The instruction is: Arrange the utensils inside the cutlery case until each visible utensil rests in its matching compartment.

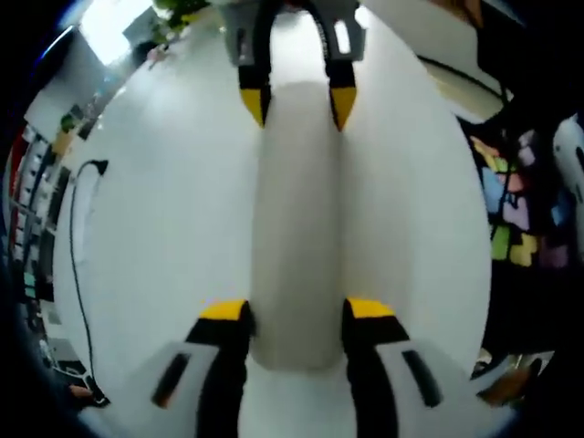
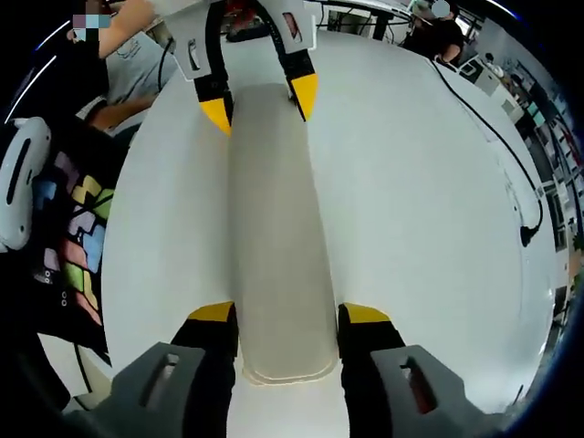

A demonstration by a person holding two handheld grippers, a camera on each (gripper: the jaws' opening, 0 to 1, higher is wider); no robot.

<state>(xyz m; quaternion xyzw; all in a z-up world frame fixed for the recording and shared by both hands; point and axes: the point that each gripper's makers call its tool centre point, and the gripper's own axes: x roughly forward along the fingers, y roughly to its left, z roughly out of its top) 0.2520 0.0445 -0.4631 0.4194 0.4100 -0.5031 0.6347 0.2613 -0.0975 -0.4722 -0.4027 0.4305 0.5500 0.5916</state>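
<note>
- Evidently both grippers, left gripper (image 1: 297, 315) and right gripper (image 2: 288, 319), clamp opposite ends of the long cutlery case (image 2: 274, 228)
- Next, probably set it flat on the white table (image 2: 411, 210) before opening

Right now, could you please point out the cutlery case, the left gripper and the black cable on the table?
cutlery case (image 2: 274, 228): right gripper view, middle of its lid.
left gripper (image 1: 297, 315): left gripper view, midway between its fingertips.
black cable (image 2: 497, 137): right gripper view, mid-length.
</note>
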